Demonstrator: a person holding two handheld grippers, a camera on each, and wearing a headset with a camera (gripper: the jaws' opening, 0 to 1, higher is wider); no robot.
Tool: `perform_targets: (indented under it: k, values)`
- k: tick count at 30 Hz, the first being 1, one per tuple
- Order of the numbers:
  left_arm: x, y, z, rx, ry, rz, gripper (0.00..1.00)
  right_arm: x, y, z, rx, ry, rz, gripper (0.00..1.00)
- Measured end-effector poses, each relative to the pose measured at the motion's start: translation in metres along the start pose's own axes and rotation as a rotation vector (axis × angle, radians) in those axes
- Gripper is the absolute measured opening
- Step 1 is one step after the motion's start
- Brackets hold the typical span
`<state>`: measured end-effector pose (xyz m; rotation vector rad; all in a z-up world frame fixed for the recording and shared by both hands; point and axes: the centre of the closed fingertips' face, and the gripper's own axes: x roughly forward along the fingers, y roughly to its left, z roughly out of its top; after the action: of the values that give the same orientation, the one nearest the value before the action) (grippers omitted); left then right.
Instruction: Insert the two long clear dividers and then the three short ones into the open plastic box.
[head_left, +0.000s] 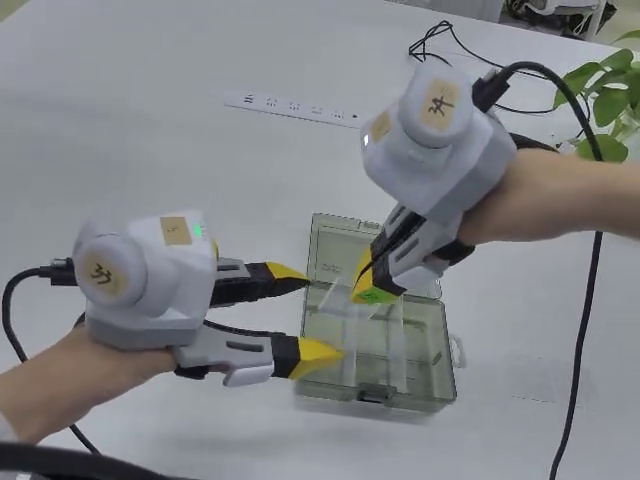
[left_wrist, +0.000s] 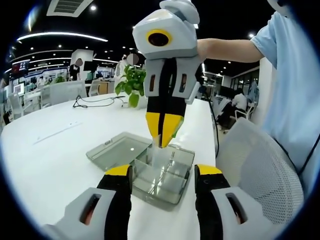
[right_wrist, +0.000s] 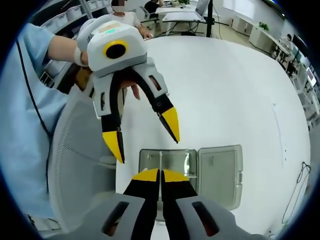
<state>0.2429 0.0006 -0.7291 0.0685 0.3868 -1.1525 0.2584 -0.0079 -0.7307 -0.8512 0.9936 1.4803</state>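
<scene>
1. Smoky clear plastic makes up the open box (head_left: 447, 352), which sits on the white table (head_left: 150, 170) in front of the person. Its lid (head_left: 338, 240) is folded back flat on the far side.
2. The right gripper (head_left: 372, 288) comes down from above with its jaws pinched tight on a clear divider (left_wrist: 161, 151). The divider's lower edge is down inside the box, near the middle. In the right gripper view it shows edge-on, as a thin line between the yellow tips.
3. Other clear partitions stand in the base and split it into compartments; through the glare I cannot tell how many.
4. The left gripper (head_left: 301, 312) hangs at the box's near-left side with its jaws spread wide and nothing between them. In the head view its lower tip overlaps the box's front corner, and I cannot tell whether it touches.
5. The right gripper's white body covers the right part of the lid in the head view, and its jaws hide the spot where the divider meets the box.
6. A white power strip (head_left: 290, 105) lies well beyond the box.
7. A loose black cable (head_left: 440, 45) curls near the table's far edge.
8. A green potted plant (head_left: 605, 100) stands at the far right corner.
9. A black lead (head_left: 590, 300) runs from the right gripper down the right side of the table.
10. A white mesh chair (left_wrist: 260, 165) stands just beside the table edge, next to the person's light blue sleeve (left_wrist: 295, 65).
</scene>
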Motion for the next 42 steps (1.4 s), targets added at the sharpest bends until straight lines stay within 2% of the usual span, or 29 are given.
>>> perform_targets:
  k: [9, 11, 13, 15, 16, 27, 42]
  values:
    - [-0.007, 0.009, -0.011, 0.007, 0.025, 0.043, 0.65, 0.011, -0.005, 0.001, 0.027, -0.013, -0.010, 0.02]
    - [-0.009, 0.013, -0.014, 0.012, 0.042, 0.064, 0.73, 0.014, -0.006, 0.000, 0.028, -0.009, -0.010, 0.02]
    - [-0.012, 0.025, -0.021, 0.031, 0.070, 0.130, 0.86, 0.016, -0.005, -0.002, 0.029, -0.007, -0.012, 0.02]
    - [-0.013, 0.028, -0.026, 0.011, 0.092, 0.151, 0.98, 0.017, -0.006, -0.003, 0.031, -0.006, -0.017, 0.02]
    - [-0.014, 0.030, -0.027, 0.008, 0.089, 0.156, 1.00, 0.018, -0.007, -0.004, 0.031, -0.006, -0.022, 0.02]
    - [-0.019, 0.027, -0.038, -0.019, 0.103, 0.148, 0.99, 0.027, -0.009, -0.008, 0.048, -0.010, -0.029, 0.02]
    - [-0.022, 0.025, -0.043, -0.044, 0.101, 0.145, 0.93, 0.031, -0.010, -0.009, 0.044, 0.002, -0.030, 0.02]
